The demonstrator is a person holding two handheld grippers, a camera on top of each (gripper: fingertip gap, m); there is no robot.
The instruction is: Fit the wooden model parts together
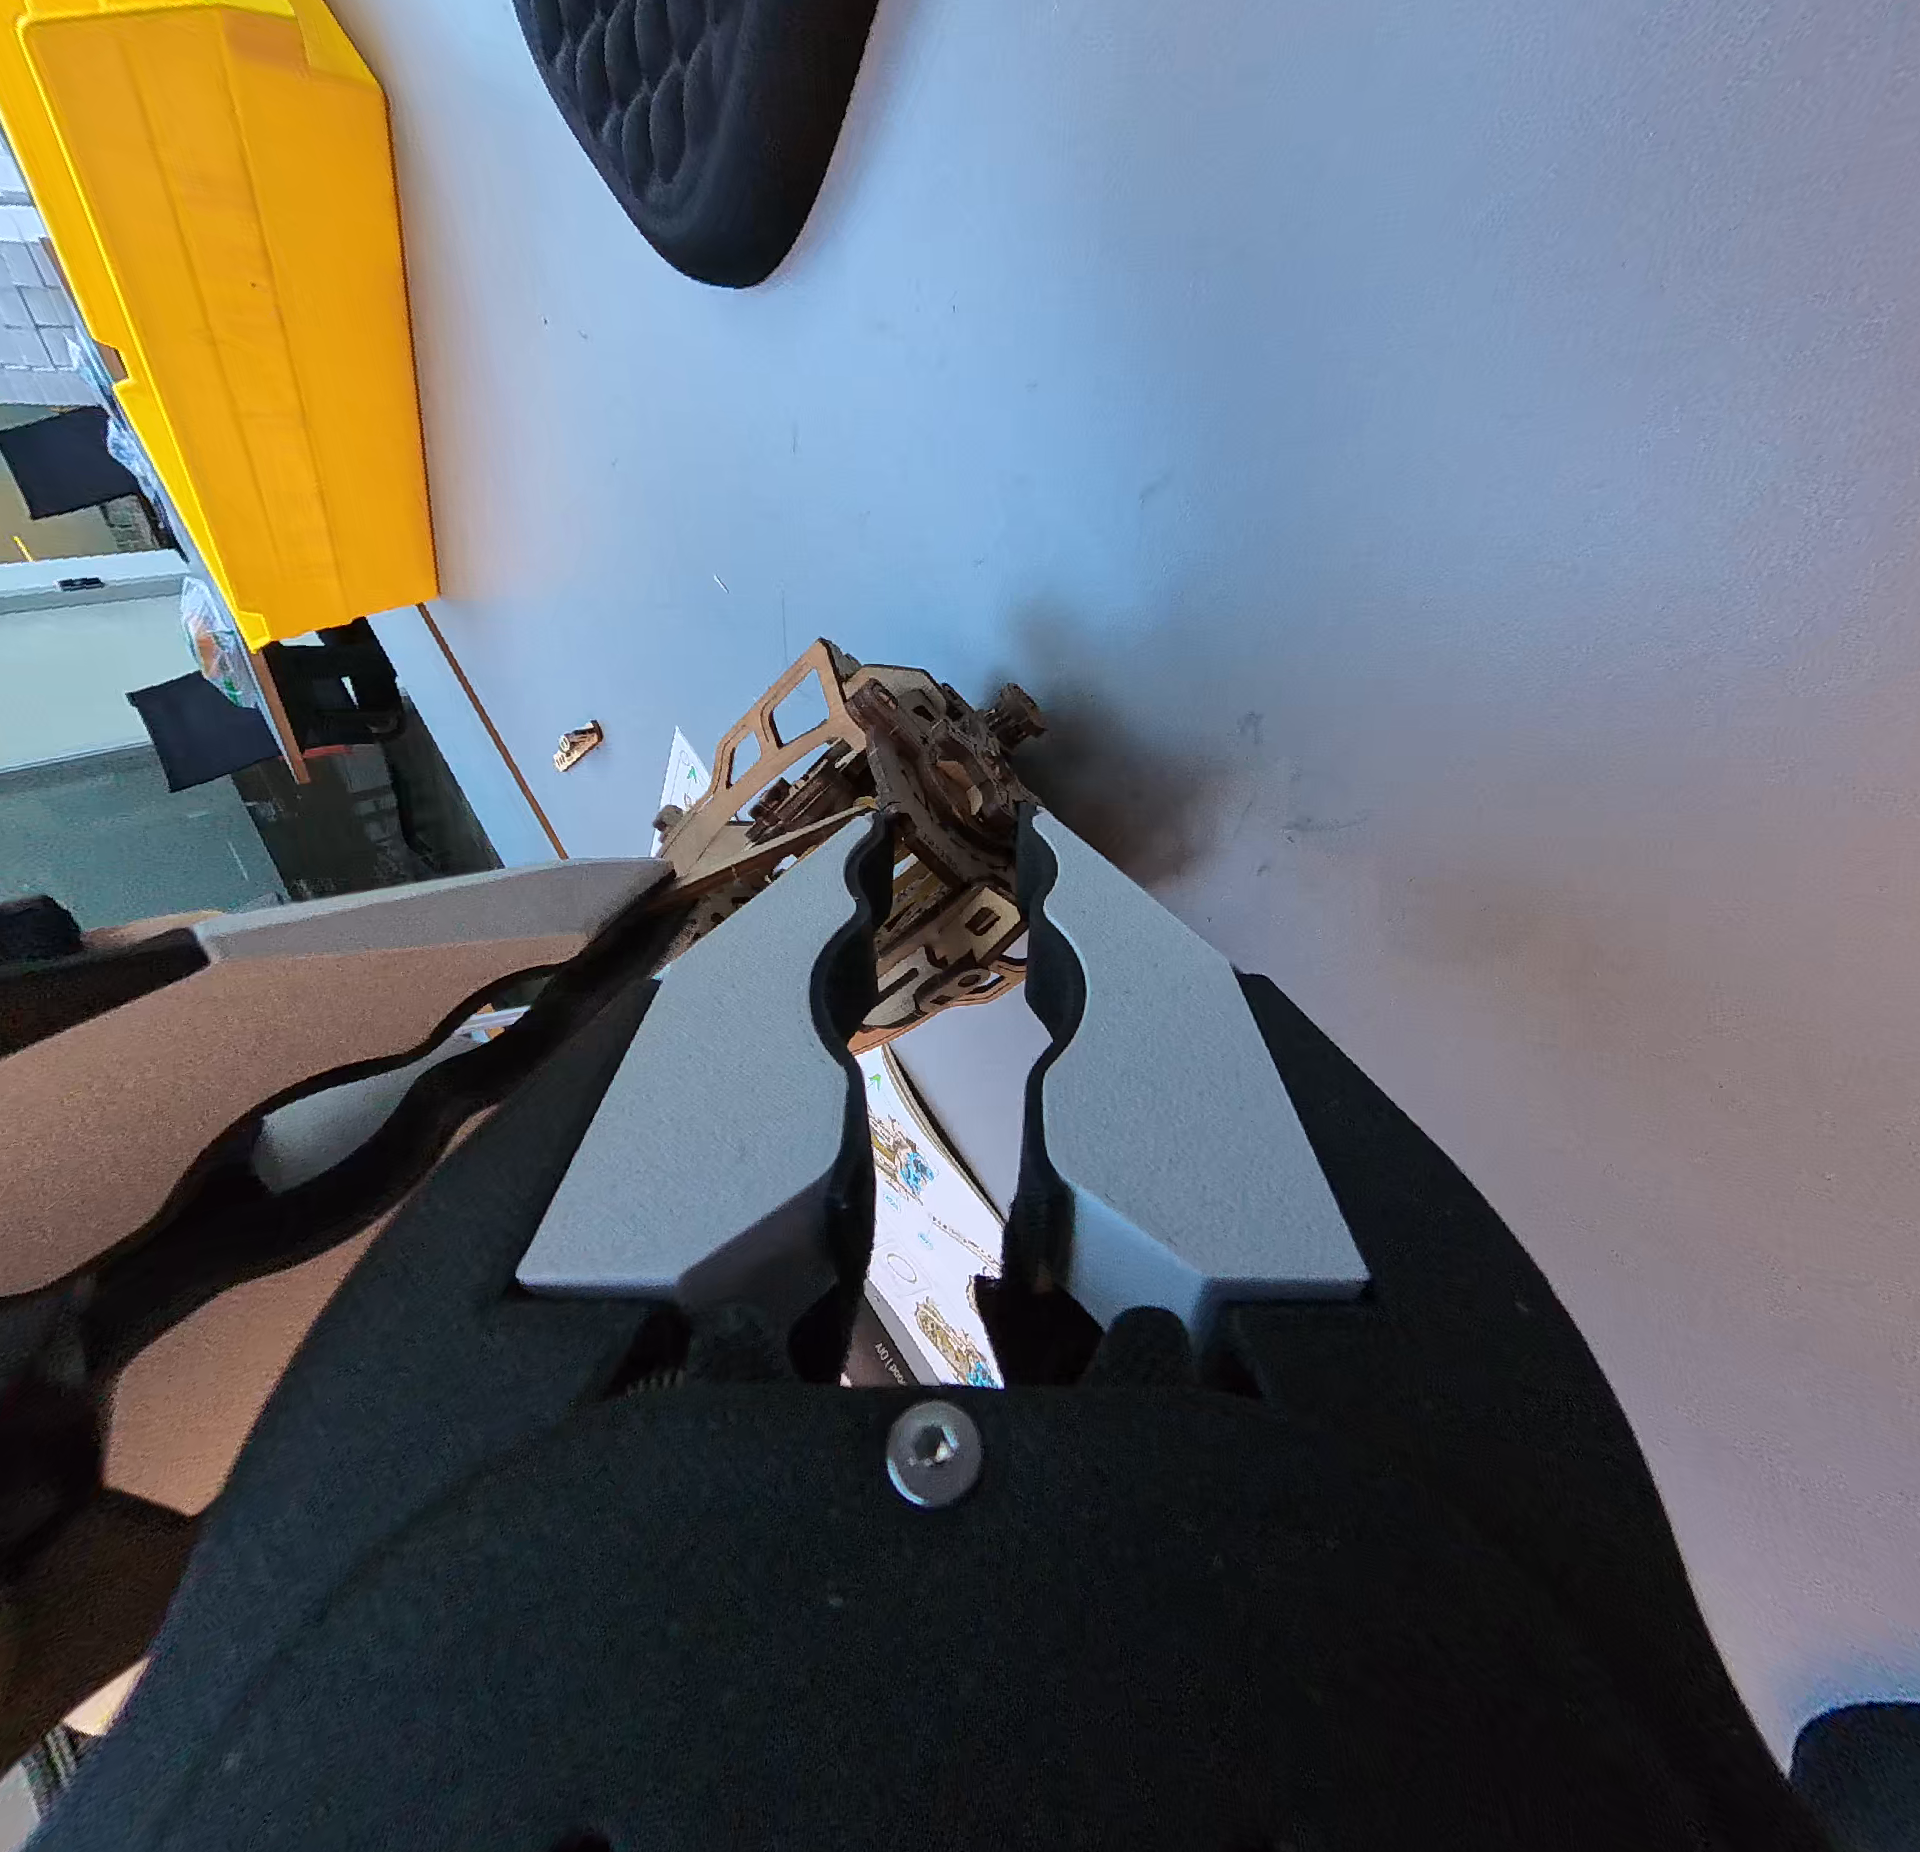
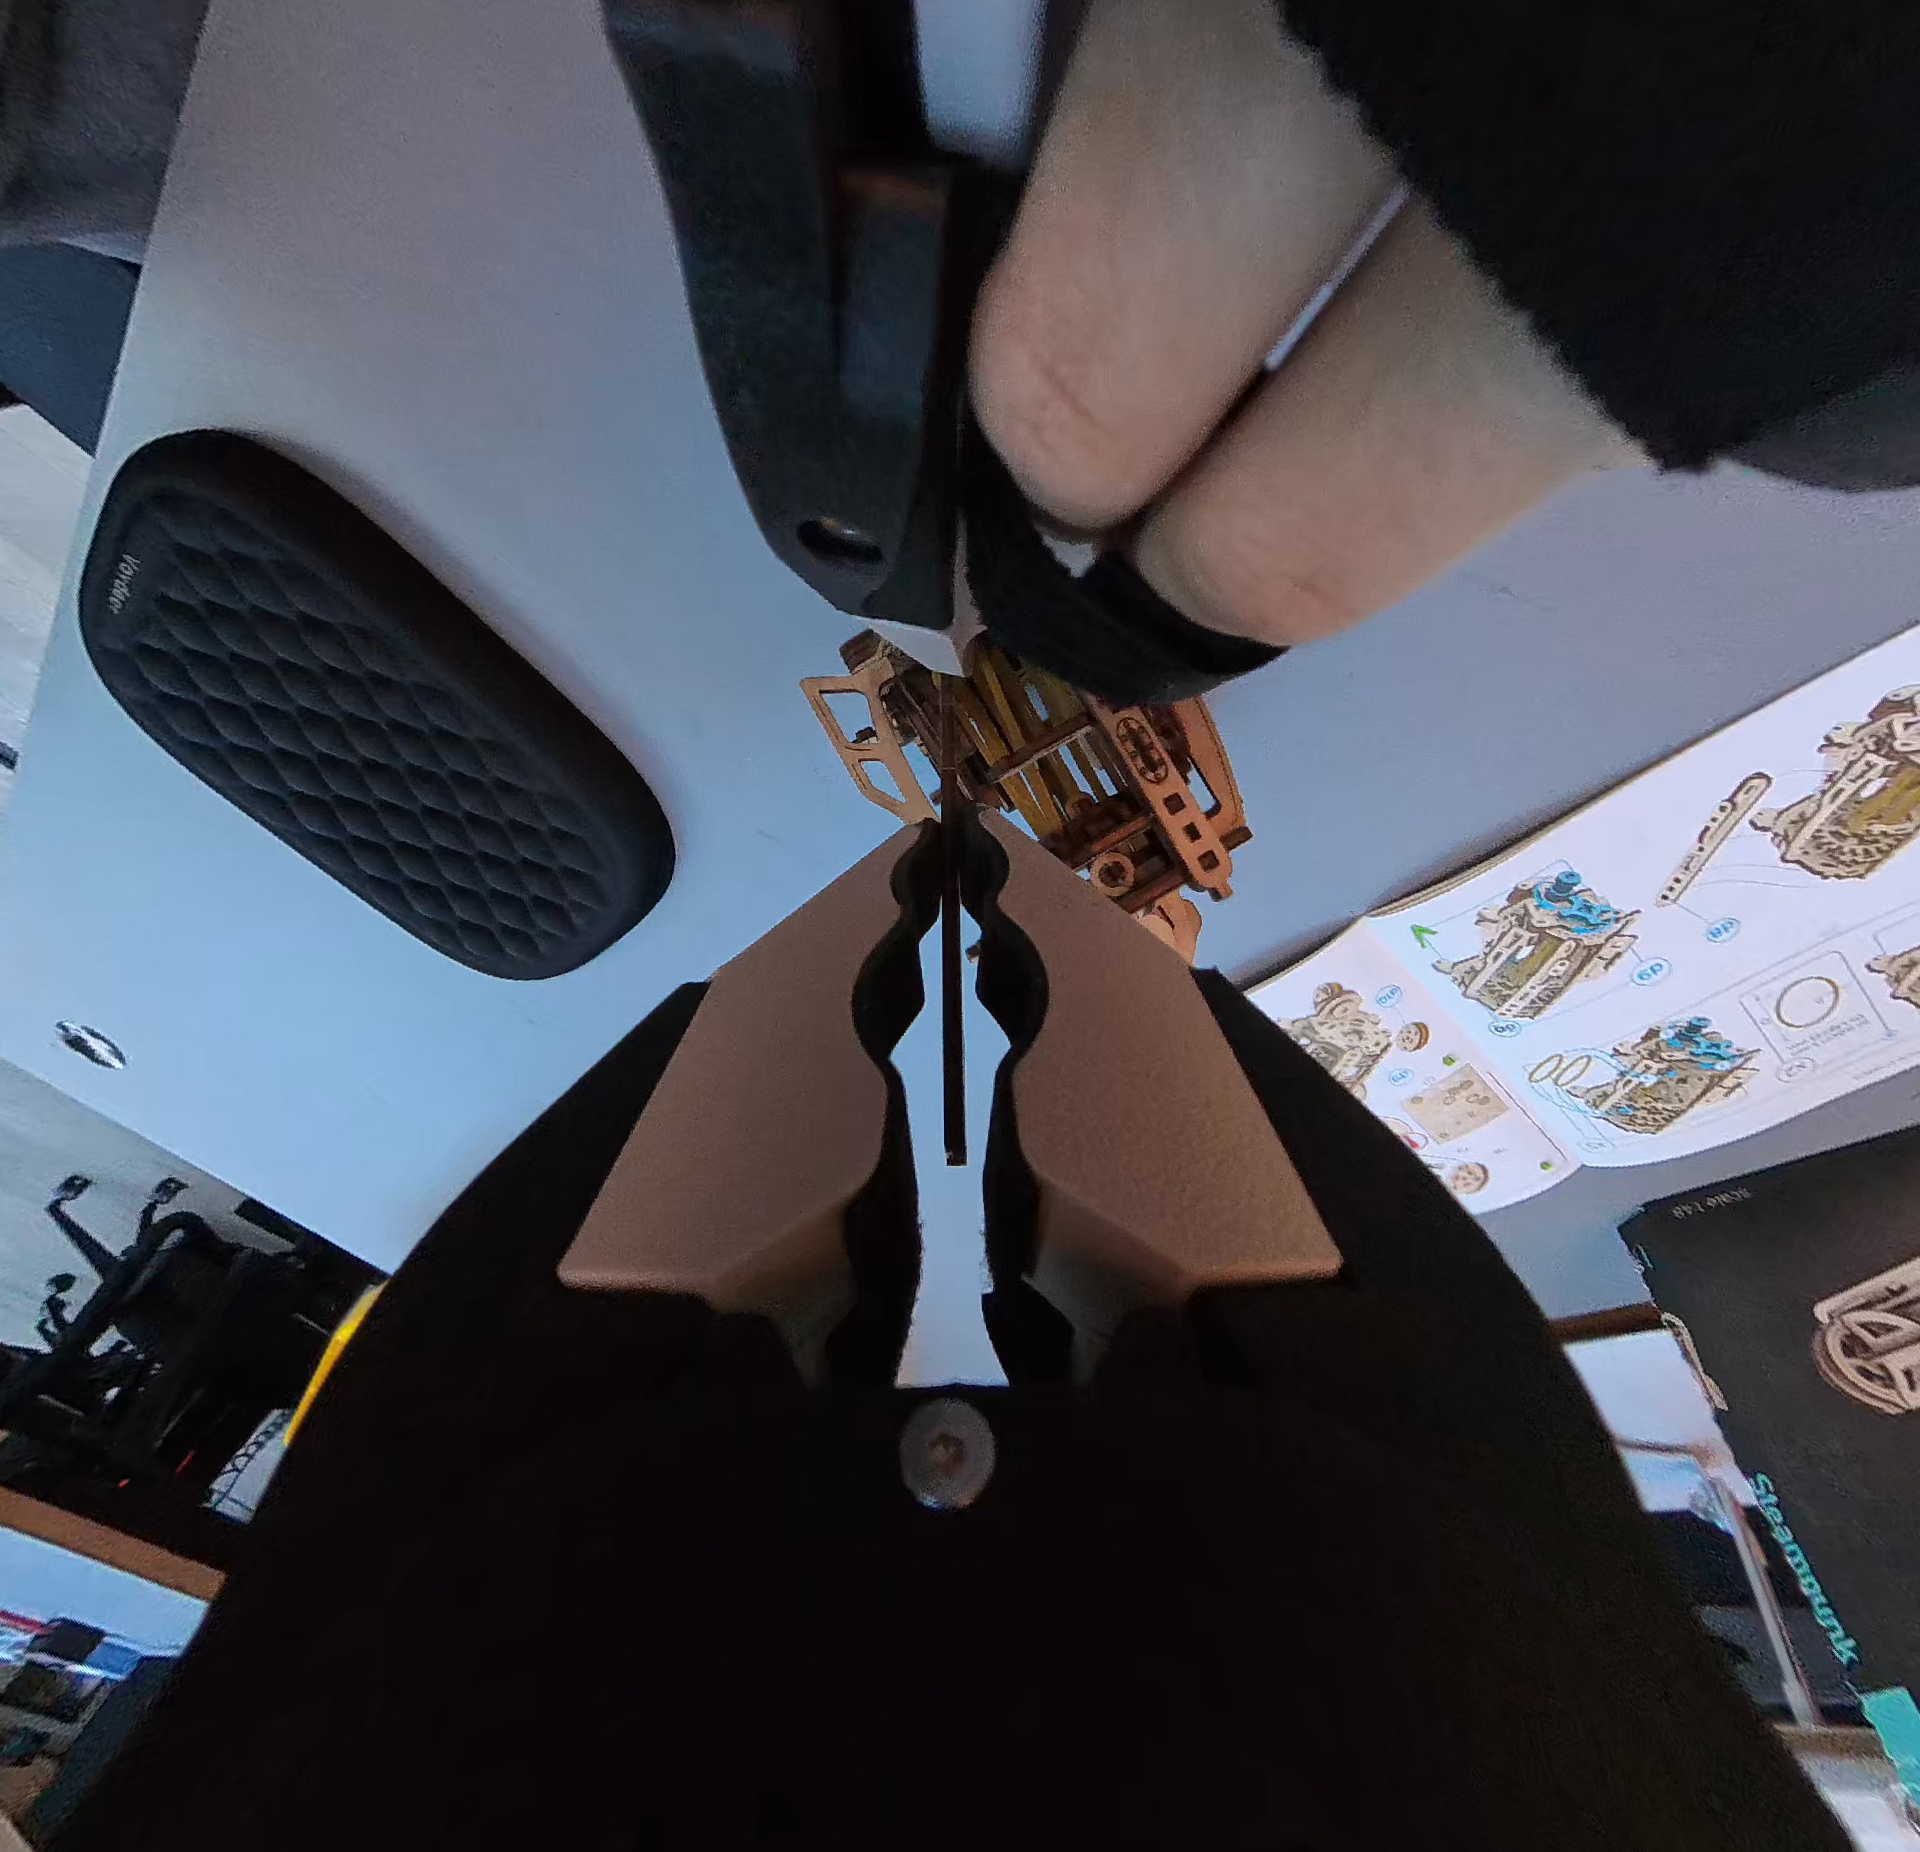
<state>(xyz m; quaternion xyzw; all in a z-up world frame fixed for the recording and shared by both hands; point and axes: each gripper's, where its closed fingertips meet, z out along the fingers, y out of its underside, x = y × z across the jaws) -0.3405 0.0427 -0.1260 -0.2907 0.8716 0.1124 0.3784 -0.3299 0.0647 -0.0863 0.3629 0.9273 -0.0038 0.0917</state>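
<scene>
A half-built wooden model (image 1: 883, 794) of gears and lattice panels rests on the pale table. My left gripper (image 1: 951, 831) is shut on its near end, one grey finger on each side. In the right wrist view the model (image 2: 1049, 763) sits just beyond my fingertips. My right gripper (image 2: 951, 846), with tan fingers, is shut on a thin flat wooden part (image 2: 953, 1023) seen edge-on; its far end reaches into the model. In the left wrist view the right gripper (image 1: 644, 883) comes in from the left with the thin part (image 1: 769, 846) against the model. The left gripper's body and a hand (image 2: 1195, 379) hide the model's far side.
A black honeycomb-textured pad (image 2: 364, 711) lies on the table; it also shows in the left wrist view (image 1: 696, 88). A yellow bin (image 1: 229, 296) stands at the table edge. An open instruction booklet (image 2: 1621, 961) and a dark box (image 2: 1808, 1407) lie to the right. A small wooden piece (image 1: 578, 743) lies loose. Spacing between my two grippers at the tips: around 5 centimetres.
</scene>
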